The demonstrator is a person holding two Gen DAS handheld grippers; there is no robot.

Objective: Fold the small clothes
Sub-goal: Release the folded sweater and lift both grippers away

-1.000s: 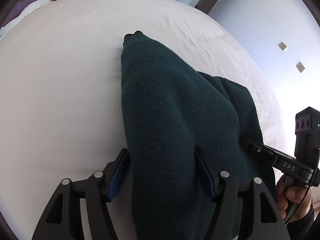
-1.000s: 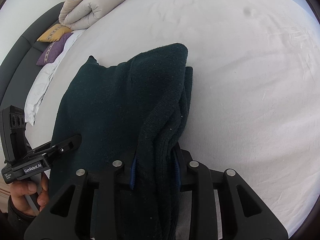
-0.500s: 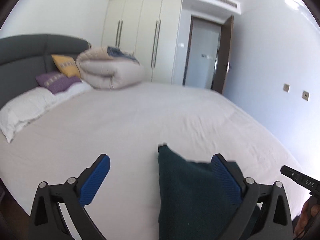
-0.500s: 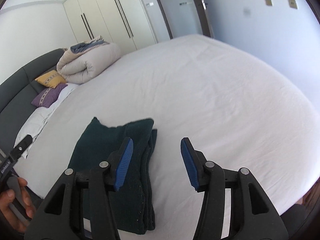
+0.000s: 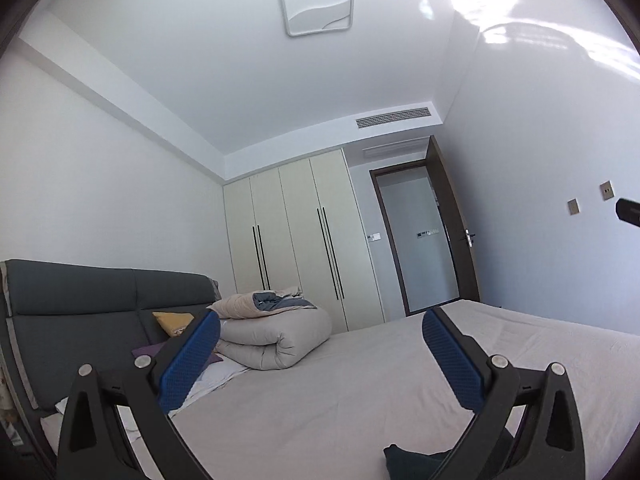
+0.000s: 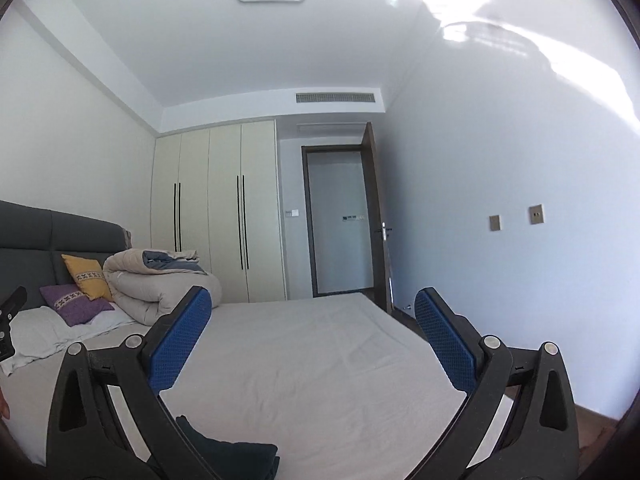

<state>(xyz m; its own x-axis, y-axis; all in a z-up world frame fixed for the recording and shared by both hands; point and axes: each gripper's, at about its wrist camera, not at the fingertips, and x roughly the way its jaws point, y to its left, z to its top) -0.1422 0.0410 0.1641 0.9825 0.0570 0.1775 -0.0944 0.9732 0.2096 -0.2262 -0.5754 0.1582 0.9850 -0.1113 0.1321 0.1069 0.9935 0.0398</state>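
**Fold's done, claws are off it**

Your left claw (image 5: 320, 354) and right claw (image 6: 312, 332) both gape wide, empty, jaws just opened. The folded dark green knit sweater (image 6: 236, 458) lies at the near edge of the white-sheeted bed (image 6: 320, 360). Next you'd fetch another garment, I reckon. No readable writing anywhere.

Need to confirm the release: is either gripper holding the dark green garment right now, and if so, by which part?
Nothing is held. The left gripper and right gripper stand open with nothing between their pads; the right's jaws have just been opening. The dark green garment lies folded on the bed.
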